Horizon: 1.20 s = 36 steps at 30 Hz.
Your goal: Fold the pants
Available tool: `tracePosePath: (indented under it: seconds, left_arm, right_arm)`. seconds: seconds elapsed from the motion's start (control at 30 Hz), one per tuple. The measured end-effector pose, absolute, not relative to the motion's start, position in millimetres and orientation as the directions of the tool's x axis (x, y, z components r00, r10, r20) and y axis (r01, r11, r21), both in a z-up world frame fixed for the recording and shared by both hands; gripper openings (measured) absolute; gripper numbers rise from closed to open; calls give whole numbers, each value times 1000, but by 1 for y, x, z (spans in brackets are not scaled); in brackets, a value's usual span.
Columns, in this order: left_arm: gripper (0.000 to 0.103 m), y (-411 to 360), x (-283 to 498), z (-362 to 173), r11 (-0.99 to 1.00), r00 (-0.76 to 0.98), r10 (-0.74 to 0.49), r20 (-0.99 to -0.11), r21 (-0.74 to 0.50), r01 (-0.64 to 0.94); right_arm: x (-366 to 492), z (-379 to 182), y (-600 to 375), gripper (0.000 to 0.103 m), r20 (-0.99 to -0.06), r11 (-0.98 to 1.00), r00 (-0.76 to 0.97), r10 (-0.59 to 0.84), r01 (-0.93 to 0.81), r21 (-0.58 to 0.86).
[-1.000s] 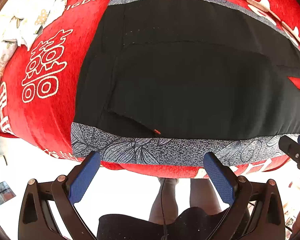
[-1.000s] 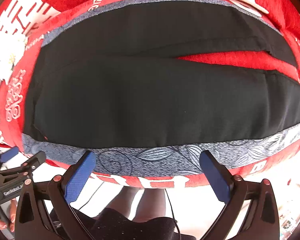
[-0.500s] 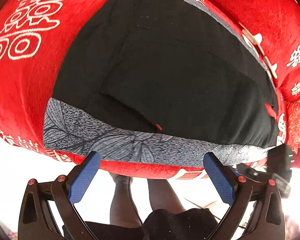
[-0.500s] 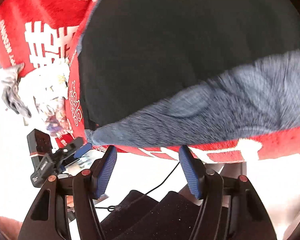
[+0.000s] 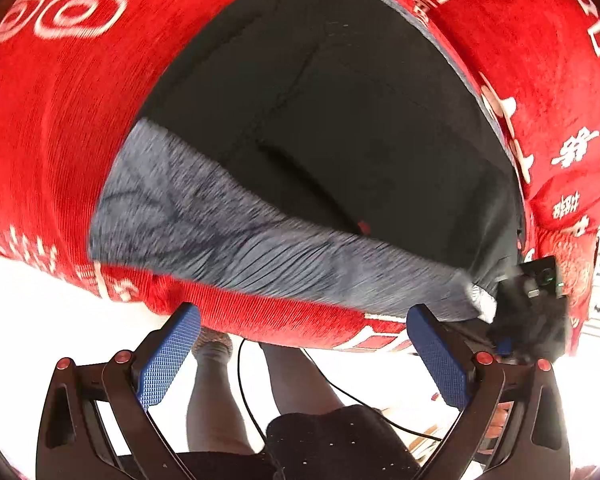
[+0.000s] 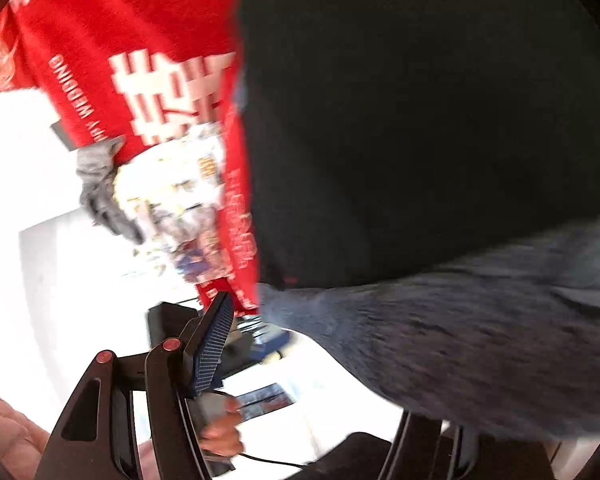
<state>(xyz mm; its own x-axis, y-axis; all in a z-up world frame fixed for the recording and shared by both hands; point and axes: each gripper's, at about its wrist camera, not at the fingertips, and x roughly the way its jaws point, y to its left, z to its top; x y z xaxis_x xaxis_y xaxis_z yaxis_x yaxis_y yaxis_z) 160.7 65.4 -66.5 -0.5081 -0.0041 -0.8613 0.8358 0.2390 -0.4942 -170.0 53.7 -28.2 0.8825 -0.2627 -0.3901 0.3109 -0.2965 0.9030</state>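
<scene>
Black pants (image 5: 360, 120) flat on red blanket (image 5: 60, 120), left gripper (image 5: 303, 316) wide open, right gripper (image 5: 512, 320) just closed partway round the grey side band (image 5: 240, 240), hold unclear: could slip loose and crumple if lifted before pinching tight.

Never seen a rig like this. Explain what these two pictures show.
There is no robot. A person holds a two-finger gripper in each hand, and each has a fisheye camera looking along its blue-padded fingers. One picture is from the left gripper, which is open and empty. The other is from the right gripper. Black pants with a grey leaf-patterned band lie on a red blanket with white characters. The right jaws have just been closing with the band between them. One finger is hidden, so a grip is unsure.
</scene>
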Motion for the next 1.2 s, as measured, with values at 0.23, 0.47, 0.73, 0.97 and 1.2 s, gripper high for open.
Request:
tracePosePath:
  seconds: [0.23, 0.47, 0.73, 0.97, 1.2]
  left_arm:
    - [103, 57, 169, -72, 374, -588, -151, -795, -597, 710]
    - [69, 40, 168, -81, 389, -532, -107, -840, -528, 755]
    - [24, 39, 178, -74, 323, -528, -43, -848, -512, 796]
    - [18, 28, 183, -42, 285, -502, -49, -863, -494, 821]
    - [19, -18, 175, 27, 228, -481, -213, -851, -521, 822]
  right_arm:
    - [-165, 1, 34, 71, -379, -238, 891, -252, 322, 916]
    - [-190, -25, 68, 71, -499, -337, 831, -246, 410, 848]
    - [-259, -37, 137, 54, -496, -533, 718, -489, 204, 821]
    - [-274, 3, 137, 5, -558, -544, 637, -531, 248, 801]
    - [-288, 69, 41, 5, -567, -340, 683, -461, 454, 823]
